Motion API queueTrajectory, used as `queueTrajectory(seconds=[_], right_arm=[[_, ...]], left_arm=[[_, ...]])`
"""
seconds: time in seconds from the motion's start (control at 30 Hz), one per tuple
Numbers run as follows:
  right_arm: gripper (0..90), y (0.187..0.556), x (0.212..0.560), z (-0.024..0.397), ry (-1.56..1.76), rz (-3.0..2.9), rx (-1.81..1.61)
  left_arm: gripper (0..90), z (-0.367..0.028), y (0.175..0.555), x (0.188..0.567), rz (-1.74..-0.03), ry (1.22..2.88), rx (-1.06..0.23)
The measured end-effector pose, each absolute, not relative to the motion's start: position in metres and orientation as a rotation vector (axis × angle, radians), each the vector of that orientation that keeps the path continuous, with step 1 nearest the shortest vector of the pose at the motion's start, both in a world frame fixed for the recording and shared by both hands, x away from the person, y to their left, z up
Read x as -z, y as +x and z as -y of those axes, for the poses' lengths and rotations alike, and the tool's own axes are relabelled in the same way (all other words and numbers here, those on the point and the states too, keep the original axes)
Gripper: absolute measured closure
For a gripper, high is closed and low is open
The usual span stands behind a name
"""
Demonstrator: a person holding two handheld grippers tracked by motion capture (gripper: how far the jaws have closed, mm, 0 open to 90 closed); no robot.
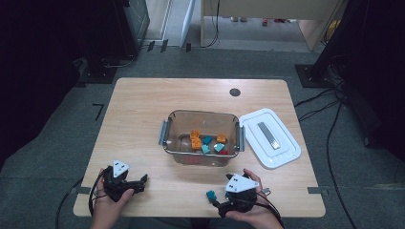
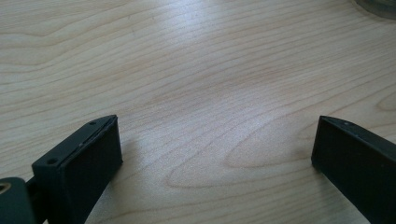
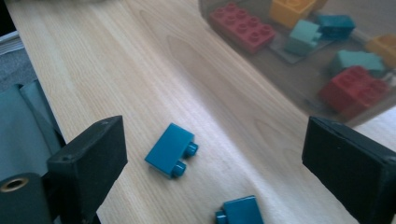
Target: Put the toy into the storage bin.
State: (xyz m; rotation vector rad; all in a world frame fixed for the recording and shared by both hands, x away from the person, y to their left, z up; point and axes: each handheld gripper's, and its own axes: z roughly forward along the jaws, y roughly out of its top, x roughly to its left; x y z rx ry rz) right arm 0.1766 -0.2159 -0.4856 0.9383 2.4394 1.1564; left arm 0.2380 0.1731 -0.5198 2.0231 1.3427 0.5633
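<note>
At the near edge of the wooden table [image 1: 138,109] we hold both claws low, and neither pinches anything. The left gripper [image 1: 125,183] sits at the near left with its jaws spread wide over bare wood, well apart from any brick. The right gripper [image 3: 212,163] is at the near right, jaws likewise spread, and this is the one placed for work: in the right gripper view a teal brick [image 3: 170,150] lies on its side on the table just ahead of the open jaws, nearer the left-hand jaw, its long axis running slantwise across the gap and its two studs pointing sideways. A second teal brick [image 3: 240,211] lies closer still, cut off by the bottom of that view. We judge that any pick would fall to the right hand, with a slight turn to square the jaws across the brick's short sides. The high view gives us one teal speck [image 1: 210,195] just left of the right gripper, so the second brick and the studs are told by the gripper view alone. Farther off, mid-table, stands the clear plastic bin [image 1: 168,131], open, holding orange, teal and red bricks; its white lid [image 1: 270,138] lies just to its right.
</note>
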Motion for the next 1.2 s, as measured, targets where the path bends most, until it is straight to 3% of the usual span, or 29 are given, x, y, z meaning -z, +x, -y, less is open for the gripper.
queueTrajectory(seconds=[0.27, 0.73, 1.2], right_arm=[[21.7, 0.168, 0.503, 0.198, 0.898, -2.484, -1.085], [65.0, 0.171, 0.514, 0.196, 0.903, -2.504, -1.050], [68.1, 0.182, 0.515, 0.204, 0.968, -2.494, -1.080]], left_arm=[[1.5, -0.173, 0.238, 0.520, -1.343, 2.023, -0.563], [1.5, -0.173, 0.238, 0.520, -1.343, 2.023, -0.563], [1.5, -0.173, 0.238, 0.520, -1.343, 2.023, -0.563]])
